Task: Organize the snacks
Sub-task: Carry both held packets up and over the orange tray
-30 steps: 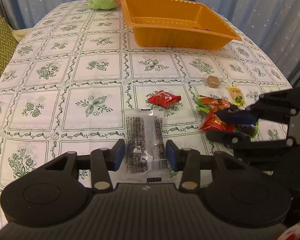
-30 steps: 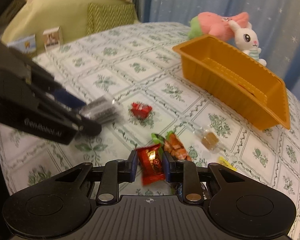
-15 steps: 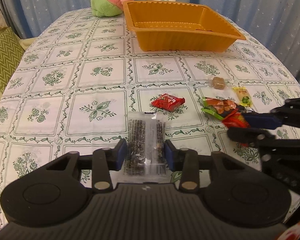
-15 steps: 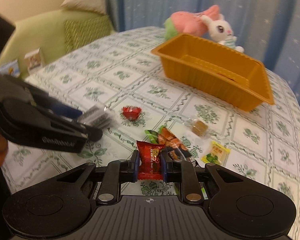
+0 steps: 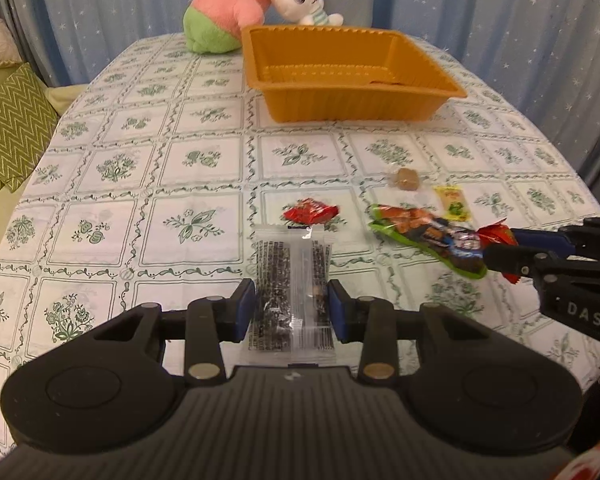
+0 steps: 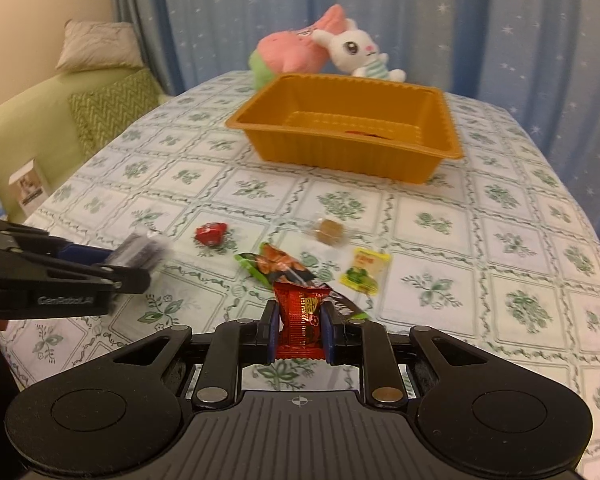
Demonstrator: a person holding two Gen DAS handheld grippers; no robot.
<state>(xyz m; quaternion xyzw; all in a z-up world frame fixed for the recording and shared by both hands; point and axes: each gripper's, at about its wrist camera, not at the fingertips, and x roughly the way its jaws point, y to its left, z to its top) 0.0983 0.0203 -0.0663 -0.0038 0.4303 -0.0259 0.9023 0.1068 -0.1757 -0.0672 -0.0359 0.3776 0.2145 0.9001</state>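
My left gripper [image 5: 292,312] is shut on a clear packet of dark seaweed strips [image 5: 291,280], held above the table. My right gripper [image 6: 300,334] is shut on a red snack packet [image 6: 302,320], also lifted. The orange tray [image 5: 352,104] [image 6: 260,110] stands at the far side, with something flat and dark at its right end. On the cloth lie a small red packet [image 5: 310,212] [image 6: 211,234], a green-and-orange packet [image 5: 420,232] [image 6: 276,266], a yellow packet [image 5: 454,202] [image 6: 366,270] and a brown candy [image 5: 406,178] [image 6: 331,232].
A pink-and-green plush [image 5: 224,20] and a white bunny plush [image 5: 300,2] sit behind the tray. A sofa with green zigzag cushions [image 5: 8,128] stands left of the table. The right gripper's body [image 5: 560,272] shows at the left wrist view's right edge.
Both grippers have risen off the table with their packets and tilted up toward the tray. The right gripper lifted the red packet clear of the snack pile.
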